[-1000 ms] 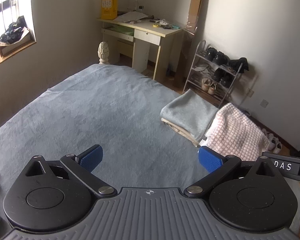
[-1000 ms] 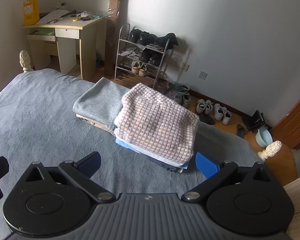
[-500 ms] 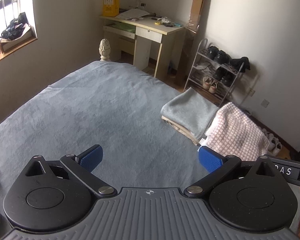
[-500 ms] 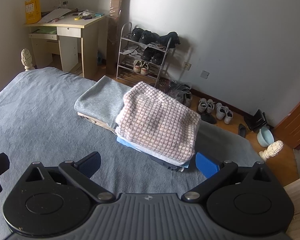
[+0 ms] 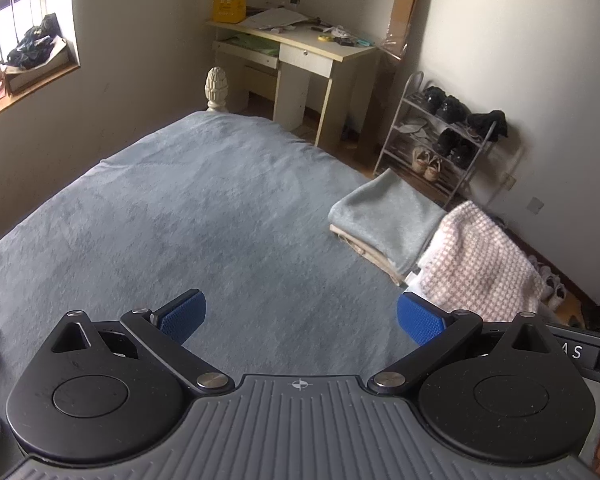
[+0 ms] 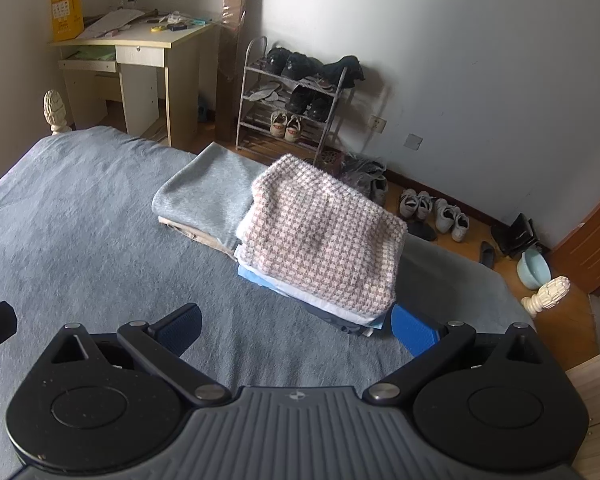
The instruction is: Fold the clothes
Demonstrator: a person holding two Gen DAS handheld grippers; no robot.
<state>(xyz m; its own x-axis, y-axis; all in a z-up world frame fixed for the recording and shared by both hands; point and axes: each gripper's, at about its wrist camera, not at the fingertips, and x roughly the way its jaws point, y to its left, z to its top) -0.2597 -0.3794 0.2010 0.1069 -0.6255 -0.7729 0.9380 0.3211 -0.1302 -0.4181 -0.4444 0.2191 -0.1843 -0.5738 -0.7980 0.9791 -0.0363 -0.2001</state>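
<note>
Two stacks of folded clothes lie on the blue-grey bed (image 5: 172,216) near its right edge. A pink-and-white checked garment (image 6: 324,240) tops one stack, with white and blue layers under it. A grey folded garment (image 6: 208,196) tops the other, over beige layers. In the left wrist view the grey stack (image 5: 388,220) and checked stack (image 5: 484,268) sit to the right. My left gripper (image 5: 300,316) hangs open over bare bedding, holding nothing. My right gripper (image 6: 296,328) is open just in front of the checked stack, holding nothing.
A desk (image 5: 296,48) with clutter stands beyond the bed, and a shoe rack (image 6: 296,96) lines the wall. Shoes (image 6: 432,212) and a bowl (image 6: 534,268) lie on the floor at right. Bedposts (image 6: 548,292) mark the bed's corners. A window (image 5: 16,32) is at left.
Both grippers have drawn back and risen a little, so the views tilt upward slightly. The clothes stacks have not moved. Both grippers stay open.
</note>
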